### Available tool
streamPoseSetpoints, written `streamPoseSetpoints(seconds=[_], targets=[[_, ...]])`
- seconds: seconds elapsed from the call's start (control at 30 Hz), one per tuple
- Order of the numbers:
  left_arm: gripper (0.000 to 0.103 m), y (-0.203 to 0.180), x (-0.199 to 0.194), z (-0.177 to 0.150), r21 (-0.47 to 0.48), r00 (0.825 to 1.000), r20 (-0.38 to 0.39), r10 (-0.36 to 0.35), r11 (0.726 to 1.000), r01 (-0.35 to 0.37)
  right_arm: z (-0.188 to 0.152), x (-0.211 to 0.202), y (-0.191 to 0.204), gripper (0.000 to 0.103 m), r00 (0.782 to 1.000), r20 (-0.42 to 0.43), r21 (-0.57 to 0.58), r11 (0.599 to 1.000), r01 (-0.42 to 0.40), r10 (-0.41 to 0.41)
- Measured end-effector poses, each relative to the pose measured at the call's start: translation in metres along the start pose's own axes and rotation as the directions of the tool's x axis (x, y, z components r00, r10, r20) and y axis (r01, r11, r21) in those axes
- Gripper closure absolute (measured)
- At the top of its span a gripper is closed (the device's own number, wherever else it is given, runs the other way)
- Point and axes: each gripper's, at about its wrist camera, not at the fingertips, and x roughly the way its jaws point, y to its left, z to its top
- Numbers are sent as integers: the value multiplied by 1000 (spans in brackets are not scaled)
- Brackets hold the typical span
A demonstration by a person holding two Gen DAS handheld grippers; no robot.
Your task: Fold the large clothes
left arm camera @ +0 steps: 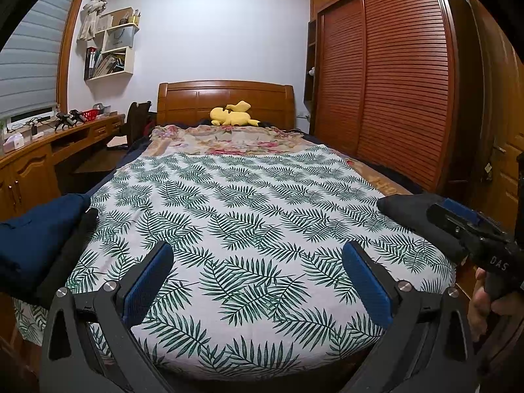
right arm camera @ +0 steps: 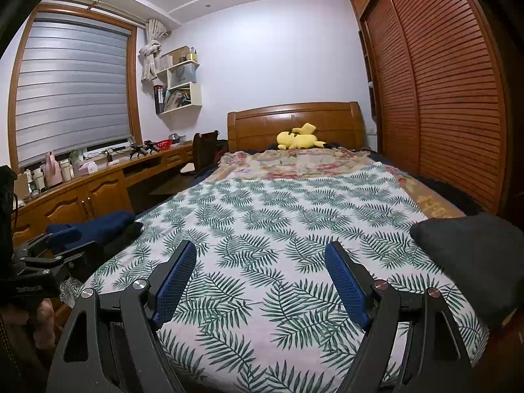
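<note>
A folded navy garment (left arm camera: 36, 229) lies on a black one (left arm camera: 70, 252) at the bed's left edge; both show in the right wrist view (right arm camera: 98, 227). A dark grey folded garment (left arm camera: 412, 216) lies at the bed's right edge, also in the right wrist view (right arm camera: 471, 255). My left gripper (left arm camera: 258, 281) is open and empty above the fern-print sheet (left arm camera: 249, 216). My right gripper (right arm camera: 260, 278) is open and empty above the same sheet (right arm camera: 278, 222). The right gripper appears in the left wrist view (left arm camera: 471, 232), close to the grey garment.
A yellow plush toy (left arm camera: 231, 114) lies by the wooden headboard (left arm camera: 226, 98) on a floral blanket (left arm camera: 229, 140). A slatted wardrobe (left arm camera: 393, 82) stands along the right. A wooden desk (right arm camera: 98, 183) with clutter runs along the left under the window.
</note>
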Motion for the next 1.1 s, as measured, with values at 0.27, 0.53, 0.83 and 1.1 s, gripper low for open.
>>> streamPoseSetpoints(seconds=[0.27,0.53,0.83,1.1], targets=[[0,2,-2,0,4,1000,4,-3,1000,3,0,0,-1,21,1000,-2,0,1000,-1,1],[0,-2,-6,0,10,1000,8,-9,1000,9,0,1,-2,21,1000,-2,-2,1000,-2,2],[0,-2,-7,0,9,1000,11,-9,1000,8,0,1,-2,21,1000,-3,-2,1000,-3,3],[0,-1,-7,1,9,1000,13,-10,1000,10,-1,1,-1,21,1000,-2,-2,1000,-3,3]])
